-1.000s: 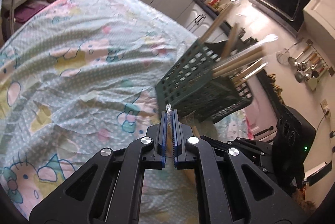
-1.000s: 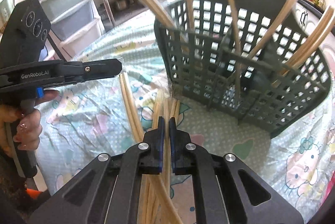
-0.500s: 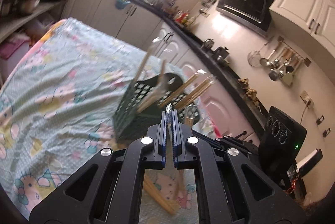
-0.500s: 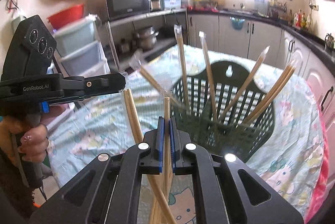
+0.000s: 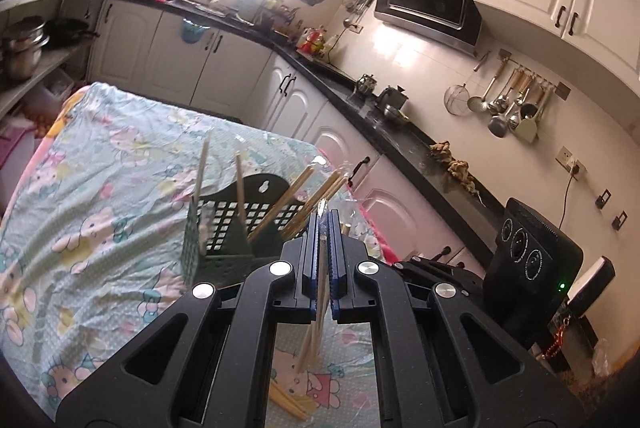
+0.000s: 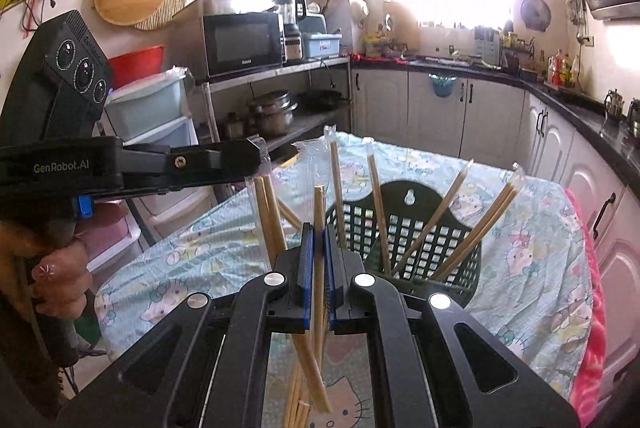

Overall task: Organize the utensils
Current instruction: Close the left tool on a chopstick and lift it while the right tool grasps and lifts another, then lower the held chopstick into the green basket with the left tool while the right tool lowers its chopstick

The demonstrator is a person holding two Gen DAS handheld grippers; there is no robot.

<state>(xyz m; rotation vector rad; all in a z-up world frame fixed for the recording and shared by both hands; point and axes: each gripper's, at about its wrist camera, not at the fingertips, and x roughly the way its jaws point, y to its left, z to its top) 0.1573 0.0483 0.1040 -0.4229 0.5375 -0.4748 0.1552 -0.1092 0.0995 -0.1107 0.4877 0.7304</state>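
Several wrapped chopstick pairs (image 6: pixel 416 224) stand in the green basket (image 6: pixel 424 228) at centre frame; both the left gripper (image 5: pixel 322 224) and right gripper (image 6: pixel 319 232) have fingers clenched on wrapped chopsticks not yet binned.

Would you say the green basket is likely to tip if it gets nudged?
Probably: the basket looks like light openwork plastic, and its chopsticks lean far past the rim. The wrinkled cloth under it may also give an uneven footing.

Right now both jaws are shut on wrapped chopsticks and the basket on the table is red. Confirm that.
Not quite: the basket is dark green, not red, as the right wrist view shows. Both grippers, left and right, are shut on wrapped chopsticks.
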